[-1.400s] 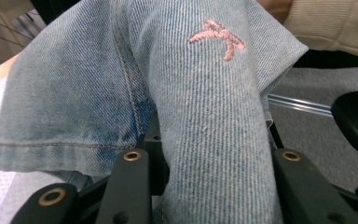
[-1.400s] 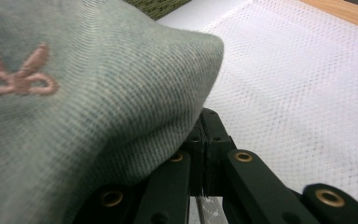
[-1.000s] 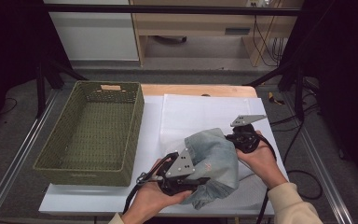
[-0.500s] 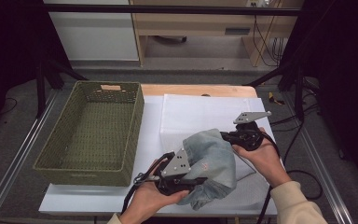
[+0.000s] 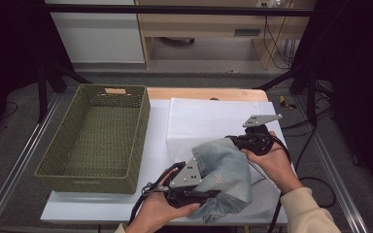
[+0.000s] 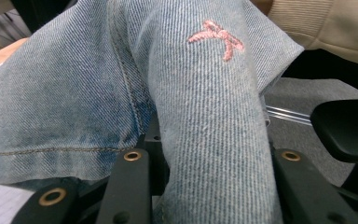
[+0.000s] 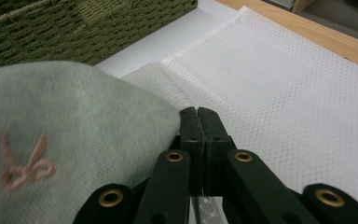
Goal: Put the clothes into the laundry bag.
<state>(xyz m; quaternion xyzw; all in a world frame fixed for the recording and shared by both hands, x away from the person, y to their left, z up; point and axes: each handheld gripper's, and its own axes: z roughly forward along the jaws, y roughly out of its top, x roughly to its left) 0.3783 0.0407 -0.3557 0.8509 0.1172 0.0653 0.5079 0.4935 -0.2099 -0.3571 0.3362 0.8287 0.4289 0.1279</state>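
A light-blue denim garment (image 5: 228,170) with a pink stitched mark (image 6: 216,39) is bunched up between both grippers at the table's near right. The left gripper (image 5: 209,194) comes in from the near side, and its jaws are shut on a thick fold of the denim (image 6: 209,140). At the garment's far right edge the right gripper (image 5: 233,141) has its jaws pressed together. In the right gripper view (image 7: 198,114) the denim's edge (image 7: 74,130) runs into the left pad.
A green woven basket (image 5: 141,131) stands empty on the left half of the white table board (image 5: 155,145). A white textured sheet (image 5: 209,116) lies under the garment. A wooden strip (image 5: 204,93) runs along the far edge. The person's cream sleeve (image 5: 306,208) is at the bottom right.
The right gripper has shifted a little up and to the right with the denim's edge. The left gripper has stayed in place on its fold.
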